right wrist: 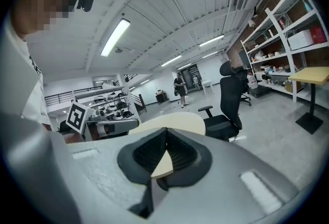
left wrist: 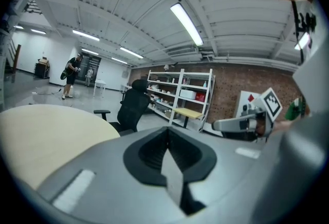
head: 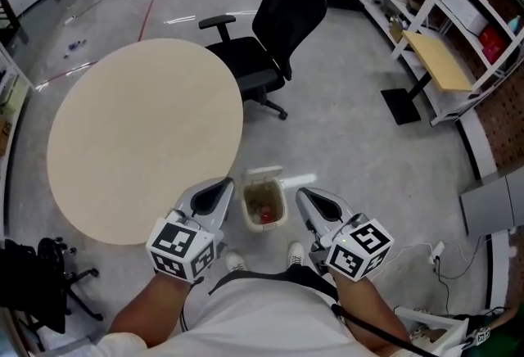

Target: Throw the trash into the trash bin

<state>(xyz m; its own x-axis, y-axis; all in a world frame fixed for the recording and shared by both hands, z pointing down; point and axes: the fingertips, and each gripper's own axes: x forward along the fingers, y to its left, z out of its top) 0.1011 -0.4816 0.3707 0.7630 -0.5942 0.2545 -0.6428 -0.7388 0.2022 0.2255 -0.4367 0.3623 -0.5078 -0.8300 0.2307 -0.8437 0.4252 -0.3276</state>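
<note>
A small white plastic trash bin (head: 246, 205) stands open on the grey floor (head: 360, 151), with red trash (head: 264, 217) lying inside it. The left gripper (head: 218, 192) hovers at the bin's 9 o'clock and the right gripper (head: 305, 200) at its 3 o'clock. Each has its jaws pressed together with nothing between them. A round beige table (head: 143, 134) lies at the bin's 10 o'clock, a black office chair (head: 274, 28) at 12.

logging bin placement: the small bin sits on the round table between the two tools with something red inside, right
No: the bin stands on the floor beside the round table, not on it, as the head view shows. It does sit between the left tool and right tool, something red inside.
</note>
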